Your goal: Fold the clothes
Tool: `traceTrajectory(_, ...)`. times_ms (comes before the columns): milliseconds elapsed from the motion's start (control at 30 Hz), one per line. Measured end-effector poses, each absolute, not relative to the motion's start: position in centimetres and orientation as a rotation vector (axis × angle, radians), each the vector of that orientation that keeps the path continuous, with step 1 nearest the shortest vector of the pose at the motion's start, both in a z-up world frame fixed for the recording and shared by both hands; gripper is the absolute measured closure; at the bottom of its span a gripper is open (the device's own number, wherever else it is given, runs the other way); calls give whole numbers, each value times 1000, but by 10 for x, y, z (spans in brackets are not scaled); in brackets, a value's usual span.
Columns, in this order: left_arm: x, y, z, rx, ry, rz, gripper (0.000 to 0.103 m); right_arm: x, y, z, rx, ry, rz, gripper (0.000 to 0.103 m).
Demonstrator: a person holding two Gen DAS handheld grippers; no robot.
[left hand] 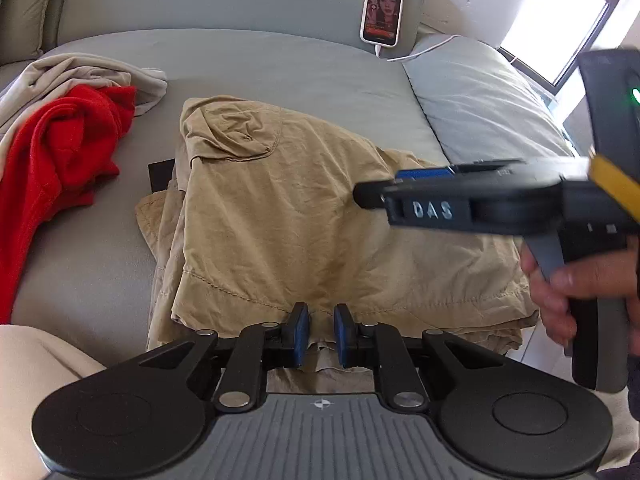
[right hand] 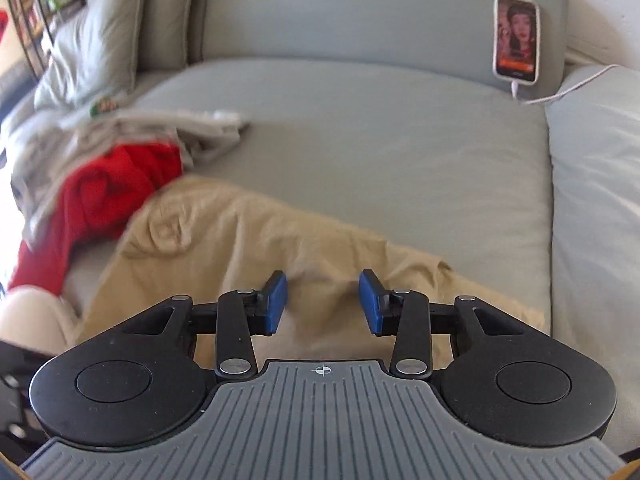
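Grey sofa cushions carry the laundry. Khaki trousers lie folded just ahead of the left tongs, whose blue pads stand a narrow gap apart with the trousers' near edge between them; whether they pinch it I cannot tell. Right tongs hover wide open over the same cloth, gripping nothing. Left of both tongs, a red garment lies heaped on a beige one. Far beyond, a phone leans against the backrest.
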State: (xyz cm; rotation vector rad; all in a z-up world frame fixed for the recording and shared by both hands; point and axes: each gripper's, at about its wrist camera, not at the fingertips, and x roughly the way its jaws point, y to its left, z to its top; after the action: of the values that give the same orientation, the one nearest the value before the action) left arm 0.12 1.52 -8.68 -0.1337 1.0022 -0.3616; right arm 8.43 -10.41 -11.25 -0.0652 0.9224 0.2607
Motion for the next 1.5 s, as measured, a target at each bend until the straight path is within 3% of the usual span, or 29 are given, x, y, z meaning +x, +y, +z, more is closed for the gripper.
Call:
traceTrajectory(133,2,27,-65,-236,921,-454,89,40,-108,-110,-161,967,329,61)
traceTrajectory(333,50,-3,-48,-93,792,-365,89,-5,-133,-117,-101,1002,356,60)
traceTrajectory(467,75,-5,-79,3,875,-255,93,-9,-135,-116,-69,1004,336,61)
traceTrajectory(733,29,41,-100,-141,973,-320,93,-21,-169,-95,65,1077,382,61)
traceTrajectory(1000,17,38,-101,-144,994,-300,93,27,-209,-51,272,873,192,58)
traceTrajectory(1167,13,32,-100,-104,985,-284,93,87,-183,-78,258,877,218,58)
traceTrajectory(1300,11,34,-100,-103,986,-280,93,100,-164,-115,56,940,151,60)
traceTrajectory(1400,11,37,-101,-113,985,-281,93,83,-193,-120,185,936,117,61)
traceTrajectory(1433,11,37,-101,-119,985,-282,93,76,-203,-120,220,946,96,66)
traceTrajectory(1467,12,38,-102,-123,985,-283,93,68,-211,-119,211,948,72,94)
traceTrajectory(1500,13,39,-102,-128,985,-283,93,62,-219,-120,197,955,59,103)
